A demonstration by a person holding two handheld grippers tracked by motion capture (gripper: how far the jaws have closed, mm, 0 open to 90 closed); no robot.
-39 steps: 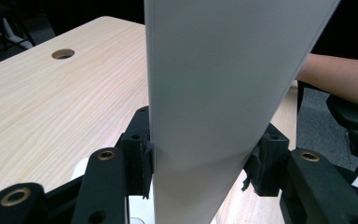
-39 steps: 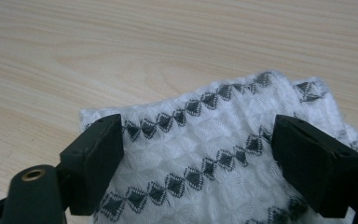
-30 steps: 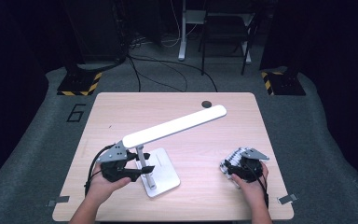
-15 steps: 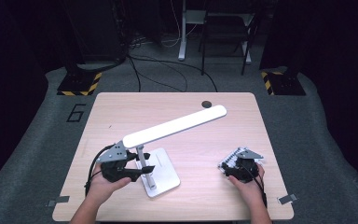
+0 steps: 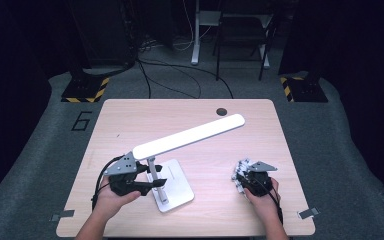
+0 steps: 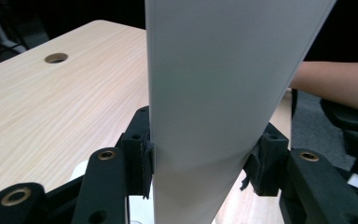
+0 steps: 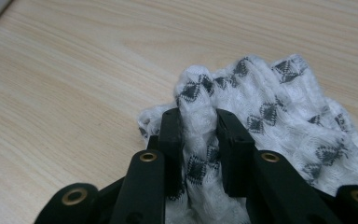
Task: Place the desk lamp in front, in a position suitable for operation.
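The left gripper (image 5: 152,184) clamps the flat white plastic lamp bar (image 6: 223,84) at seven o'clock on the pale wooden table (image 5: 130,120), likely steadying it, while the right gripper (image 7: 198,116), jaws just closing, pinches the white black-patterned knitted cloth (image 7: 279,121) at four o'clock, probably for wiping.

I see a white desk lamp with a long flat light bar and a square silver base (image 5: 172,186) standing at my near left of the wooden table; its bar (image 6: 214,84) slants up and away toward the far right. At my near right a crumpled white knitted cloth with dark grey diamond marks (image 7: 279,121) lies bunched on the tabletop, one fold pinched upward.
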